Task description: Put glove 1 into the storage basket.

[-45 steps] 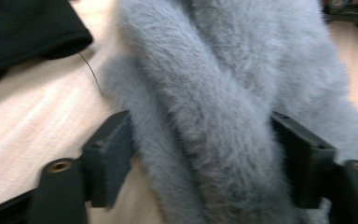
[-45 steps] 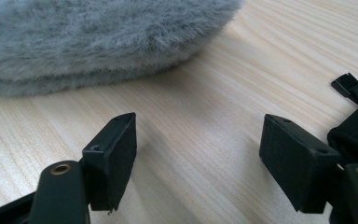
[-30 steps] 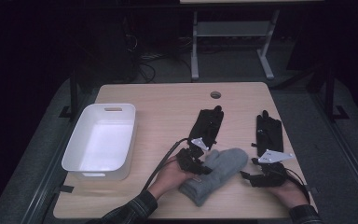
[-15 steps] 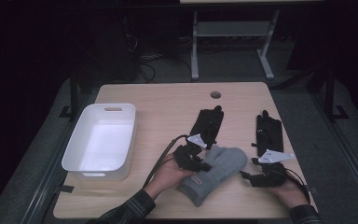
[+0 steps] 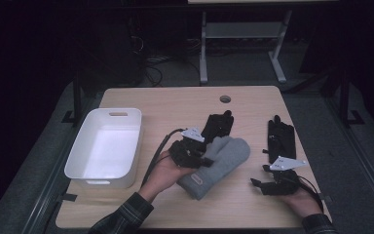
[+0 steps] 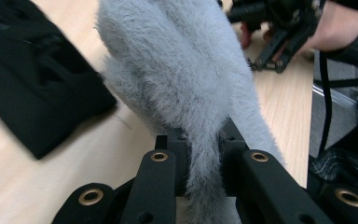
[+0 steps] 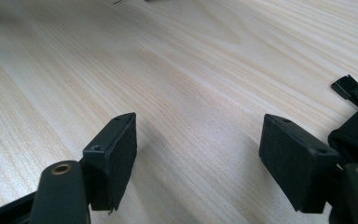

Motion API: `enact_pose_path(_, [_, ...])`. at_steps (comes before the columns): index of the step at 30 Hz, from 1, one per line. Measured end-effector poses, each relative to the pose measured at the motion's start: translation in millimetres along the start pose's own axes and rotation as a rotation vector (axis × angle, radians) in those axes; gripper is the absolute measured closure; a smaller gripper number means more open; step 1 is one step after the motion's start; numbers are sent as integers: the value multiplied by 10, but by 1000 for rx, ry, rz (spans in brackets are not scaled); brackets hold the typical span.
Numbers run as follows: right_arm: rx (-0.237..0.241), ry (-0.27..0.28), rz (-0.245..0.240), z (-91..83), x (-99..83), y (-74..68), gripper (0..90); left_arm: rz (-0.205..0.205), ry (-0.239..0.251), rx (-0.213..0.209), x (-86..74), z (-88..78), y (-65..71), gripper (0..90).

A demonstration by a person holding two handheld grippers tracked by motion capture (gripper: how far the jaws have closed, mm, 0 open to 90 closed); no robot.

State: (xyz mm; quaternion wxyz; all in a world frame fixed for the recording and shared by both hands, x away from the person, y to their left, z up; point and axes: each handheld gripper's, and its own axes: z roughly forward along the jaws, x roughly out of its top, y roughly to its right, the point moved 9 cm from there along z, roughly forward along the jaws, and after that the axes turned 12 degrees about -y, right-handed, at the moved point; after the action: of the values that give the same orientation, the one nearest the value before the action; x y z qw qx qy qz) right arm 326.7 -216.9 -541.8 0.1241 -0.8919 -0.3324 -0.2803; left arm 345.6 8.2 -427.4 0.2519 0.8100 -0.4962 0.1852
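A fluffy grey mitten (image 5: 226, 155) lies in the middle of the wooden table (image 5: 165, 102), cuff toward the person. My left gripper (image 5: 205, 158) is shut on its left edge and holds that side off the table. Its jaws have just been closing, and in the left gripper view the grey mitten (image 6: 186, 70) is pinched between them at my left gripper (image 6: 204, 149). One black glove (image 5: 218, 126) lies just behind the mitten. A second black glove (image 5: 280, 138) lies at the right. My right gripper (image 5: 258, 184) rests near the front right. It (image 7: 200, 140) stands open over bare wood.
A white bin (image 5: 78, 161) with nothing in it stands at the table's left side. A round cable hole (image 5: 225, 99) sits near the far edge. The black glove (image 6: 32, 88) and the other hand's gripper (image 6: 279, 28) appear in the left gripper view.
My left hand has risen and drawn the mitten's pinched edge up with it; the mitten has shifted a little away from the person. The right gripper has stayed put.
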Motion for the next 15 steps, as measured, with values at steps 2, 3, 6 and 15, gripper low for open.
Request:
enact_pose_path(2, [1, 0, 0, 1, 1, -1, 273, -14, 19, 15, 12, -118, -53, 795])
enact_pose_path(3, [2, 0, 3, 2, 3, -5, 270, -19, 23, 20, 10, -179, -77, 796])
enact_pose_path(6, [2, -3, -1, 6, 5, -5, 255, -34, 40, 39, -3, -357, -161, 796])
enact_pose_path(15, [-5, -11, 15, 22, 9, 0, 181, -84, 61, 115, -171, -859, -417, 795])
